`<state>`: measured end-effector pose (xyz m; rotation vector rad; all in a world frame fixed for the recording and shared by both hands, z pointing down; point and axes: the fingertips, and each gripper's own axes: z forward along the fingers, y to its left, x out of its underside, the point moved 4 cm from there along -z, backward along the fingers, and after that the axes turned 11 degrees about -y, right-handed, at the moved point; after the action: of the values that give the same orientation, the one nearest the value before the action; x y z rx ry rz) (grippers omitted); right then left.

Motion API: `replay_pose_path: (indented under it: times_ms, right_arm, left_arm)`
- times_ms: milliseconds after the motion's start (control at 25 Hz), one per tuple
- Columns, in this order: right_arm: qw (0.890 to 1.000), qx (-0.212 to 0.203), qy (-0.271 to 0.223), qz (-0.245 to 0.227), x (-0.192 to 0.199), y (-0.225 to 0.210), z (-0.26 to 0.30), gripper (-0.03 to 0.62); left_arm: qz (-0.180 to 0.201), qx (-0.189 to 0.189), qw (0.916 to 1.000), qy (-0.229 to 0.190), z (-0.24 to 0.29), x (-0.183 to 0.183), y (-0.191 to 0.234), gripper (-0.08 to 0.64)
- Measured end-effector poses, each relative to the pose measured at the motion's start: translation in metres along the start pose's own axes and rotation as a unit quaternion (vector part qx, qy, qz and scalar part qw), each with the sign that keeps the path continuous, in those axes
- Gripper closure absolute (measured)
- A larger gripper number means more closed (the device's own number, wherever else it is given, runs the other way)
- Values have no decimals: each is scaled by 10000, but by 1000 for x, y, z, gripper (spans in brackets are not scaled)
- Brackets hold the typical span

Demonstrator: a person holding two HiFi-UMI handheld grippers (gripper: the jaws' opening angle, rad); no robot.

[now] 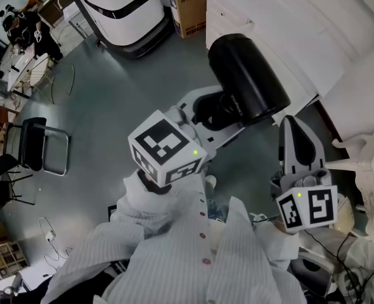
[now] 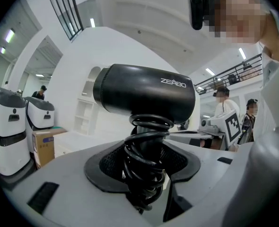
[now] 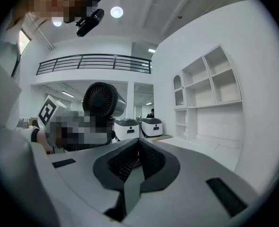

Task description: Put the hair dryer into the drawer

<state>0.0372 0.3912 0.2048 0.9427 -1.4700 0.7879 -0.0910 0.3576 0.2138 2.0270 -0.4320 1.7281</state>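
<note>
Left claw (image 2: 146,162) pinching the hair dryer (image 2: 144,91) by its handle, cord coiled round it.
Dryer aloft, black barrel above the jaws; right claw (image 3: 138,155) just beside, jaws pressed together, nothing between.

The hair dryer (image 1: 247,78) sits between the left gripper's (image 1: 215,109) jaws, with its handle and coiled cord (image 2: 146,174) down in the gap and its body above them. The right gripper (image 1: 293,122) lies to its right, apart from it. Behind the dryer a cardboard box (image 1: 187,5) stands on the floor (image 1: 123,100), with a wheeled machine (image 1: 120,11) just to the left of the box. A chair (image 1: 38,145) stands far left, and shelving (image 3: 215,86) rises to the right of the right gripper.
</note>
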Motion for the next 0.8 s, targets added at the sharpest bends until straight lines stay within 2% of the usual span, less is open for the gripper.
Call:
replay_pose_path:
  times_ms: [360,800]
  right_arm:
    - [9999,18,138,65,20,-18,41,581]
    - [9995,193,235,-56,30,-67,158,581]
  left_arm:
    - [-49,-36,10000,13,20,5,44,342]
    - [-115,177,9998,36,87,-4,160,342]
